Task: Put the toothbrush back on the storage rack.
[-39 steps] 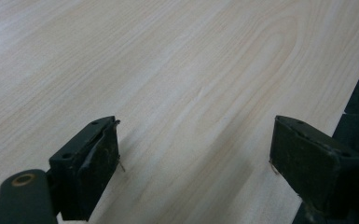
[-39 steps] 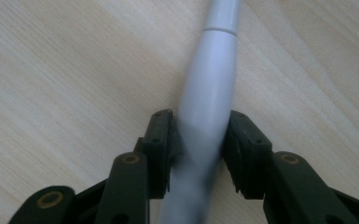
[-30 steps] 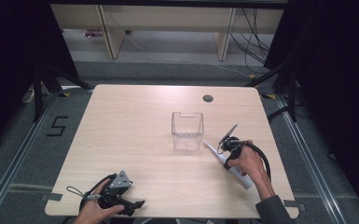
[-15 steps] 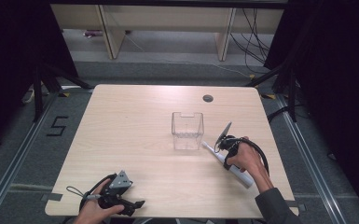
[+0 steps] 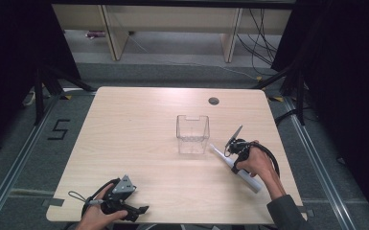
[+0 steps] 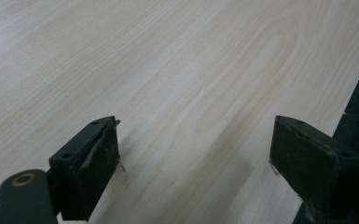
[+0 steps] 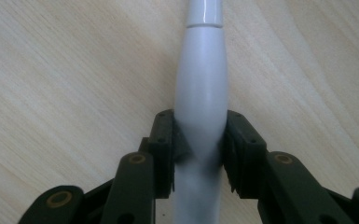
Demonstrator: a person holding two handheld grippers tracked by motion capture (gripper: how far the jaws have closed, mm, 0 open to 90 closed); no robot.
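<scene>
High view: a clear plastic container (image 5: 192,134) stands upright near the middle of the table (image 5: 134,134), open at the top. Its walls are transparent and the wood grain shows through them; no contents can be made out inside (the bottom looks ribbed, but detail is too fine to confirm).

Just beside the container, at its near right corner, lies a white slender handle-shaped object (image 5: 235,167), slanted across the table with its narrow tip towards the container. Whether the tip touches the container wall cannot be told.

The right gripper (image 7: 200,140) is clamped on this white object: in the right gripper view both black jaws press against its thicker midsection, with the narrower end running on ahead over the tabletop.

The left gripper (image 6: 193,154) rests at the near left edge of the table, well apart from the container. In the left gripper view its jaws stand wide apart with bare wood between them.
</scene>
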